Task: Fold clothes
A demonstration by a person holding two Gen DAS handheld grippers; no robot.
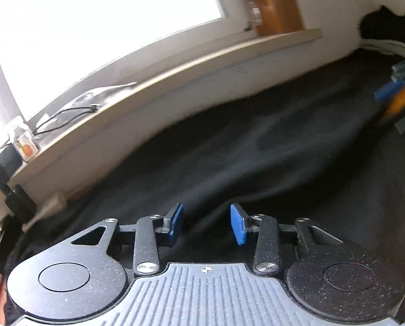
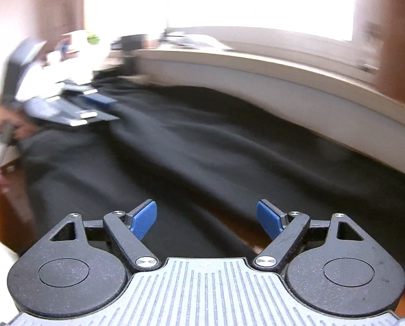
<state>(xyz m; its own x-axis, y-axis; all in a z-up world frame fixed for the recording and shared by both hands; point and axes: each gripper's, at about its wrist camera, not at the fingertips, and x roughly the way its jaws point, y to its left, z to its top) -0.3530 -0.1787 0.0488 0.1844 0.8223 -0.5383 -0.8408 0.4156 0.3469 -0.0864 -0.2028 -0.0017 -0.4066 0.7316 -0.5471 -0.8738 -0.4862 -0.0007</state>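
A large black garment lies spread over the surface below the window sill; it also shows in the right wrist view. My left gripper is open, its blue pads just above the cloth, with a fold of fabric running between them. My right gripper is open and empty, low over the garment's near edge. The right gripper shows blurred at the right edge of the left wrist view, and the left gripper shows blurred at the left of the right wrist view.
A pale window sill runs along the wall behind the garment, with a cable and a small clear box on it. A dark clothes pile sits at the far right. Brown wood shows beside the garment's edge.
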